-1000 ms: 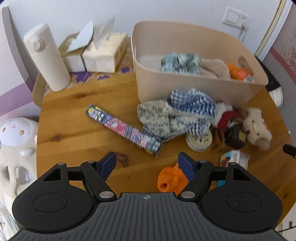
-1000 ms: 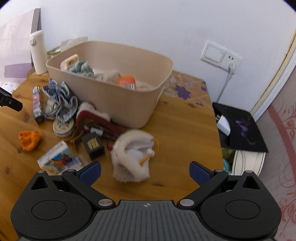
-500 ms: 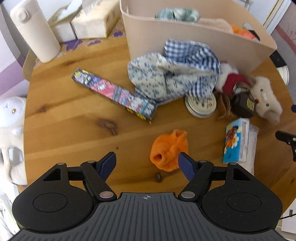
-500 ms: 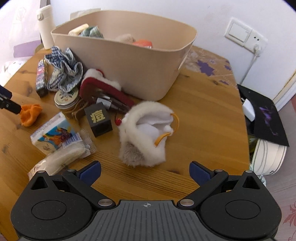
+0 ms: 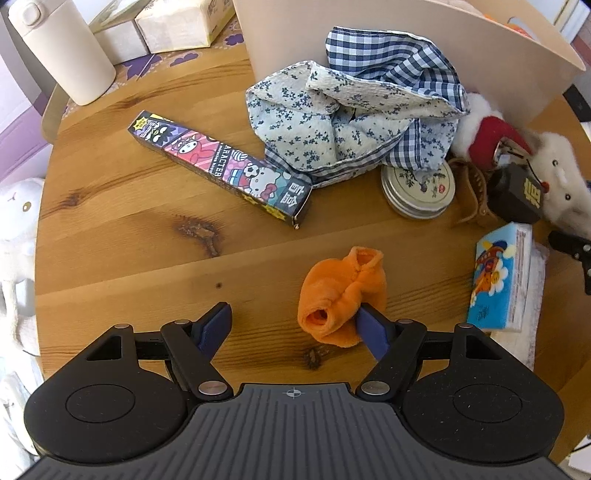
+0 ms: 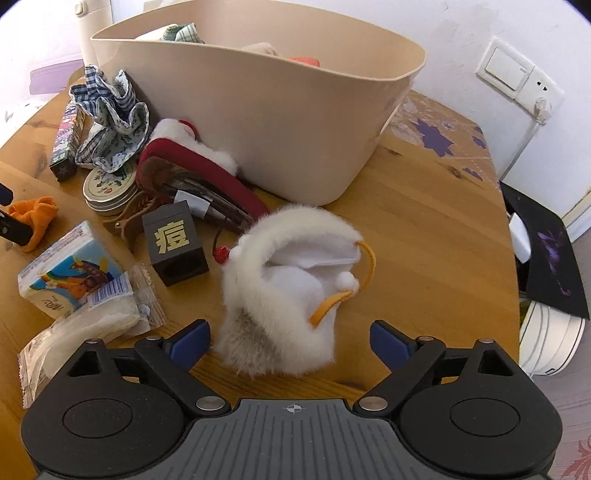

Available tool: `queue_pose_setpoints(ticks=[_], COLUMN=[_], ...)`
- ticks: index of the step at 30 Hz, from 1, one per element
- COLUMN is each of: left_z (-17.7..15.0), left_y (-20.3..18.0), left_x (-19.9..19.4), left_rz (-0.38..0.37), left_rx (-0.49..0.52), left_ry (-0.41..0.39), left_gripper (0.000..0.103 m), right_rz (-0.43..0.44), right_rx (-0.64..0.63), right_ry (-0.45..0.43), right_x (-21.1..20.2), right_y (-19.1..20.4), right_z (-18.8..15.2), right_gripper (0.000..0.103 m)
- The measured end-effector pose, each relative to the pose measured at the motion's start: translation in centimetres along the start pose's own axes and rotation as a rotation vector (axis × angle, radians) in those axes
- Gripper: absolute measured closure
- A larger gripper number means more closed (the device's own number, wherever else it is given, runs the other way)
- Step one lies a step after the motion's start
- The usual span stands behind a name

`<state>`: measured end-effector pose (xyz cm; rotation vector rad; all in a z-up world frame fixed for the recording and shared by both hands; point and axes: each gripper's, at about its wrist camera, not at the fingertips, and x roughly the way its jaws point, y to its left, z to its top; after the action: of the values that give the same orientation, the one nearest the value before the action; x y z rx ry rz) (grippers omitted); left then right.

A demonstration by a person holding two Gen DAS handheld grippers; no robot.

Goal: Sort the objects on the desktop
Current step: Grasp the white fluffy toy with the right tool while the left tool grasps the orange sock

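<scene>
Off the wooden table's (image 5: 110, 221) left edge, a white plush sheep (image 5: 18, 206) sat low, partly cut off. On the far right corner lay a tan mat with purple flowers (image 6: 436, 129). Above it, the white wall (image 6: 369, 22) carried a light switch (image 6: 506, 72) with a socket (image 6: 543, 94) just beside, and a pale cable (image 6: 524, 144) dropped from it. Beyond the right edge, a black board with a purple pattern (image 6: 550, 258) rested over a white ribbed round thing (image 6: 550, 343).
</scene>
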<state>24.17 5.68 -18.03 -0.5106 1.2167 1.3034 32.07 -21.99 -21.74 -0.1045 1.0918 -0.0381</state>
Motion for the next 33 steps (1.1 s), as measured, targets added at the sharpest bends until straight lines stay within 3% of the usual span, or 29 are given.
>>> queue_pose_setpoints(ticks=[7,12,16,24,27,33], left_z=[0.7,0.8,0.8,1.0,0.9,0.5], left_y=[-1.0,-1.4,-1.4,-0.7,-0.5,0.0], left_x=[0.2,0.3,0.0,-0.3,-0.4,-0.8], left_rz=[-0.025,-0.041,-0.044,-0.055,-0.060,-0.065], left_rx=[-0.001,-0.007,-0.009,-0.023,-0.029,-0.034], left_ry=[-0.020,-0.029,-0.041,-0.050,-0.050,-0.067], left_gripper=[0.028,0.032,0.044,0.078,0.087,0.092], right_rz=[0.028,0.073,0.081,0.082,0.075,0.048], right_rx=[0.052,0.095,0.098,0.107,0.107,0.145], right_ry=[-0.016,-0.031,-0.055,-0.068,-0.067,-0.089], right_x=[0.5,0.6,0.2,-0.5,-0.8,-1.6], right_y=[-0.6,-0.9,-0.8,-0.7,-0.6,-1.2], right_z=[0.1,0.3,0.1,-0.3,-0.4,-0.9], right_gripper=[0.012,0.022,0.044,0.074,0.080,0.082])
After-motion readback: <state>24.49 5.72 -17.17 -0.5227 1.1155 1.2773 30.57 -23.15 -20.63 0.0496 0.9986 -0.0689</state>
